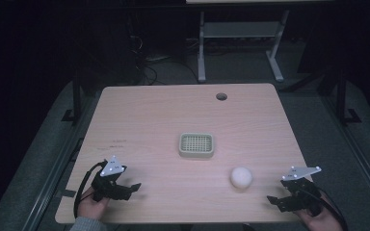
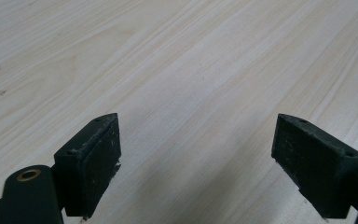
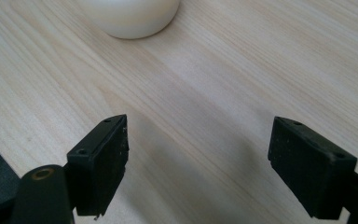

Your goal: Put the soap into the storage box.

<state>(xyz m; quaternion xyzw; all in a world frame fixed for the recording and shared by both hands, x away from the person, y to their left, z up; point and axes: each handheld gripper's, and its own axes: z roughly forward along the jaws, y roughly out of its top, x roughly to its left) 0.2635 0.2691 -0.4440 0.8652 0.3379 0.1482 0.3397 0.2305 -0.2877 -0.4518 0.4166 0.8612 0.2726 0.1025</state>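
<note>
A white ball (image 1: 241,177) is seen on the light wooden table (image 1: 164,110), near the basket (image 1: 196,145) and on its near-right side; the right gripper (image 1: 275,200) is held low just right of the ball, its jaws spread wide with nothing between them; the left gripper (image 1: 134,186) is held well to the near-left of the basket, jaws likewise parted wide and empty over bare wood.

Black grippers (image 1: 134,186) (grey plates (image 1: 112,166)); trailing cables (image 1: 81,185).
</note>
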